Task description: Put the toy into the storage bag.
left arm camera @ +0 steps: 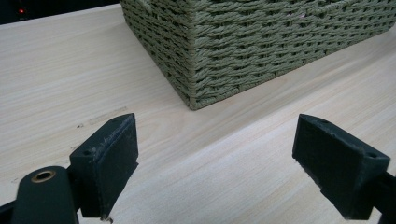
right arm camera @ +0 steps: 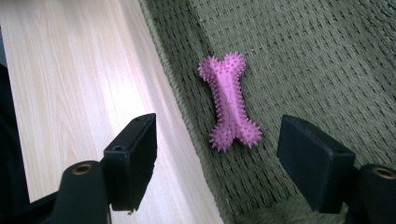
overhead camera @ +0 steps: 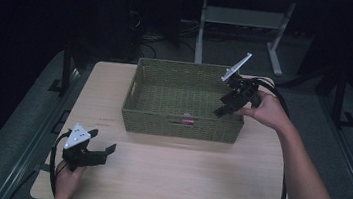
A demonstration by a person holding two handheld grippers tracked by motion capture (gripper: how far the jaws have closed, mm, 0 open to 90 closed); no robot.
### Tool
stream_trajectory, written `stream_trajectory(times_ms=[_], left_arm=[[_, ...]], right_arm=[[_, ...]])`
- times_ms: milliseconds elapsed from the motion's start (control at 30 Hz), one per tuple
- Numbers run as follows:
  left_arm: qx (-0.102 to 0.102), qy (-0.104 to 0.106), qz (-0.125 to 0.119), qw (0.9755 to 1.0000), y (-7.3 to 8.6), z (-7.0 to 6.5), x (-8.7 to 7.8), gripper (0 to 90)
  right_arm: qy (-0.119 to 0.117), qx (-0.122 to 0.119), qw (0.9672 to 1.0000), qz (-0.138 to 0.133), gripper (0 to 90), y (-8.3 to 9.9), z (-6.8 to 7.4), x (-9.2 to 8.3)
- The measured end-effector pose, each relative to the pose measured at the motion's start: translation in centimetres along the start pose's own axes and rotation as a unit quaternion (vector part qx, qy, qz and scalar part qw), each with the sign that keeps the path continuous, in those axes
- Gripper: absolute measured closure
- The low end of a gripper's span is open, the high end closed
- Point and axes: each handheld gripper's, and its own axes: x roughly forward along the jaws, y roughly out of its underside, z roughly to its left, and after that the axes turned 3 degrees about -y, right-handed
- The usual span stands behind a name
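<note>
Right gripper view: bone toy (right arm camera: 229,102) beyond parted fingers (right arm camera: 130,161).

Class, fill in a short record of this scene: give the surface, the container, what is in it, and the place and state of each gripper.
surface: wooden table
container: green woven basket, at the far middle of the table
contents: pink spiky bone toy, lying on the basket floor by the near wall
left gripper: open, nothing between its jaws, low over the table's near left corner
right gripper: open, nothing held, above the basket's right end, pointing down at the toy
</note>
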Motion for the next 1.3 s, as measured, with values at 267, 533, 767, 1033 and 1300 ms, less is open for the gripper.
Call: stream_trajectory(times_ms=[267, 533, 767, 1033, 1300], left_arm=[[0.001, 0.001, 0.001, 1.0, 0.0, -0.2, 0.1, 13.9], [0.005, 0.007, 0.004, 1.0, -0.2, -0.7, 0.4, 13.8], [0.008, 0.007, 0.005, 0.9999, -0.2, -0.8, 0.4, 13.9], [0.005, 0.004, 0.003, 1.0, -0.1, -0.7, 0.3, 13.9], [0.006, 0.003, 0.005, 1.0, -0.1, -0.6, 0.2, 13.9]], right_arm=[[0.004, -0.003, 1.0, -0.005, 28.2, 1.2, 0.8, -0.5], [0.009, -0.005, 0.9998, -0.02, 27.8, 2.2, 1.9, -1.6], [0.014, -0.007, 0.9996, -0.022, 27.7, 3.4, 2.7, -2.0], [0.021, -0.004, 0.9996, -0.02, 27.8, 5.0, 3.4, -2.1], [0.02, 0.002, 0.9995, -0.025, 27.8, 6.8, 3.7, -2.0]])
